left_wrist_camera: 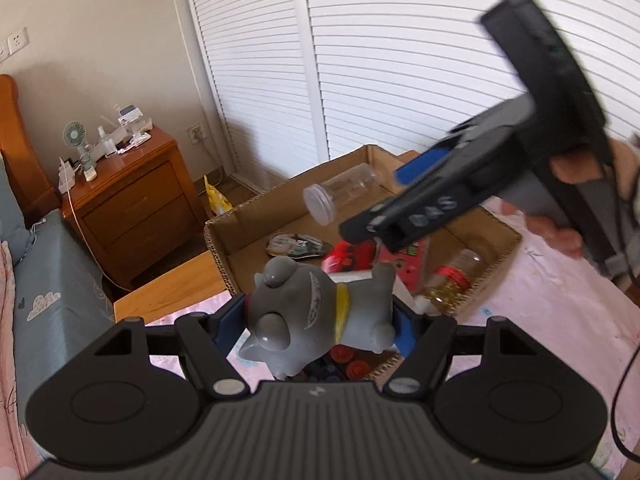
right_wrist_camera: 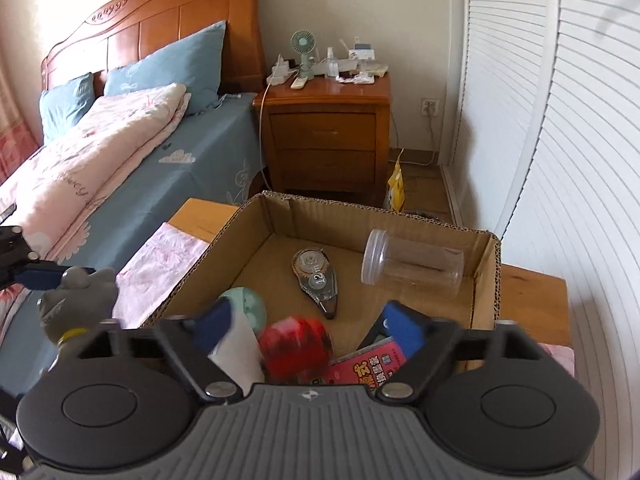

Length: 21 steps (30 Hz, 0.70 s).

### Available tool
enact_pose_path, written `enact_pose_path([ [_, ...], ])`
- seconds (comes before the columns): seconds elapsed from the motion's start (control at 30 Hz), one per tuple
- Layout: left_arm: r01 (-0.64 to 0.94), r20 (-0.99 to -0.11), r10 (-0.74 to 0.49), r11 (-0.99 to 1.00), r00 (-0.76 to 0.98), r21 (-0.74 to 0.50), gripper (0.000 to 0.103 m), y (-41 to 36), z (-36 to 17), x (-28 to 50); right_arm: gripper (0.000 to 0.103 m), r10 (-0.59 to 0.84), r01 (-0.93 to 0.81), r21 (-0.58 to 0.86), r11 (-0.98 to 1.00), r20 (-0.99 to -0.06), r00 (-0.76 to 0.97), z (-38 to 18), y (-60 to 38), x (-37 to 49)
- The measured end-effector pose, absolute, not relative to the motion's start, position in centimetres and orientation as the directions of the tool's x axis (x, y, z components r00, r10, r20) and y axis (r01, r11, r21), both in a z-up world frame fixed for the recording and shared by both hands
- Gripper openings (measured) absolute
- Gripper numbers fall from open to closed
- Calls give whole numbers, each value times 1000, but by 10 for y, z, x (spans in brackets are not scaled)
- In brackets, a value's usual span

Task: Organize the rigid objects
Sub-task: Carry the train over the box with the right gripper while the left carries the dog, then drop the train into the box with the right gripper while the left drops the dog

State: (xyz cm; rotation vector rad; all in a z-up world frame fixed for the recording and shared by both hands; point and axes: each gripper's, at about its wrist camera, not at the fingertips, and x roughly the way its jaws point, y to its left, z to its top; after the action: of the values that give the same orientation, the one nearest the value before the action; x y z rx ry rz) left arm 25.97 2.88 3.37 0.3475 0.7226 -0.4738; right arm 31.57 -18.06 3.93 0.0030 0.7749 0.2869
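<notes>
- Left gripper (left_wrist_camera: 320, 330): its blue-padded fingers (left_wrist_camera: 228, 320) are clenched on a grey toy dog (left_wrist_camera: 316, 312) with a yellow collar, which lies sideways between them, head toward 9 o'clock.
- Right gripper (right_wrist_camera: 308, 326): its fingers (right_wrist_camera: 404, 326) stand spread wide and released, with no object pressed between the pads. In the left wrist view it appears at 2 o'clock, carried by a hand (left_wrist_camera: 568, 200) above the box.
- Cardboard box (right_wrist_camera: 486, 276): open-topped, resting on a surface covered with a pink cloth (left_wrist_camera: 552, 300). The toy dog is outside the box, at 9 o'clock of it in the right wrist view.
- Clear jar (right_wrist_camera: 412, 266): lies on its side toward the box's far right corner, lid toward 9 o'clock.
- Correction tape (right_wrist_camera: 318, 280): lies flat on the box floor, near the centre.
- Red object (right_wrist_camera: 296, 346): blurred, in the near part of the box, below the right gripper; its kind cannot be told.
- Pink card (right_wrist_camera: 368, 368): at 3 o'clock of the red object, just beside it.
- Nightstand (right_wrist_camera: 332, 136): beyond the box at 12 o'clock, beside the bed (right_wrist_camera: 120, 152).
</notes>
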Motion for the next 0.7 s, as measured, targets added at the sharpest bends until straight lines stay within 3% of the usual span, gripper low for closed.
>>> enact_pose_path([
  [0.57, 469, -738, -224, 872, 637, 140, 72, 5, 13, 345, 103, 84, -99, 23, 995, -730, 678, 56, -199, 242],
  [0.7, 441, -748, -213, 890, 629, 118, 80, 3, 7, 356, 103, 80, -112, 3, 994, -724, 685, 59, -194, 230],
])
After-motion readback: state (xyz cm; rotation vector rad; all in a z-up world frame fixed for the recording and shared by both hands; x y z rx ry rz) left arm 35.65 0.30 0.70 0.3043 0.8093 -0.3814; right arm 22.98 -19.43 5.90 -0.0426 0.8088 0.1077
